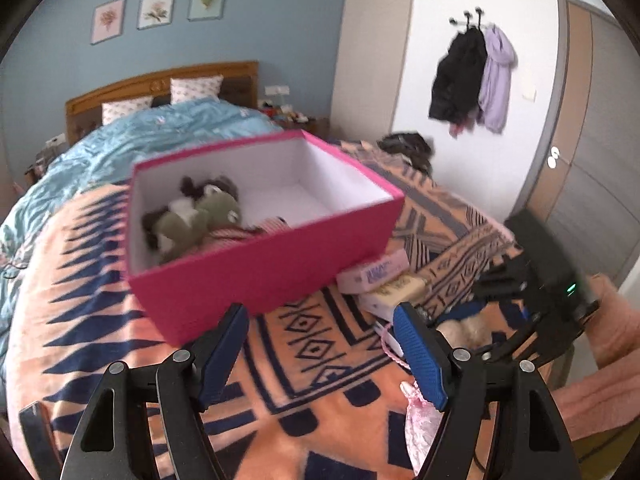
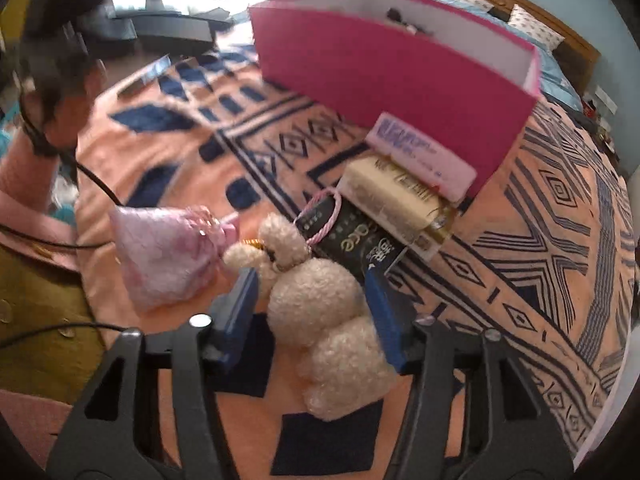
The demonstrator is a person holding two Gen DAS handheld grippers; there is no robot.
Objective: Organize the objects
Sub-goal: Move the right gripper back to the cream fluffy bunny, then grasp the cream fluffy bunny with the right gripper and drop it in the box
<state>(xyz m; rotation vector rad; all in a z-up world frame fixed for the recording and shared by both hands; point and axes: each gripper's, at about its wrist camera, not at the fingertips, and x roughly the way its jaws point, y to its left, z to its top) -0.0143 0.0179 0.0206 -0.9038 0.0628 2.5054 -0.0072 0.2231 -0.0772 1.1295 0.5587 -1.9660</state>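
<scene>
A pink open box stands on the patterned blanket with a green and brown plush toy inside; it also shows in the right wrist view. My left gripper is open and empty in front of the box. My right gripper is open with its jaws on either side of a cream plush rabbit that lies on the blanket. Beside the rabbit lie a pink drawstring pouch, a black carton, a gold carton and a pale pink carton.
The orange and navy blanket covers the foot of a bed with a blue duvet. The cartons sit against the box's right side. Coats hang on the wall. The person's sleeve is at left.
</scene>
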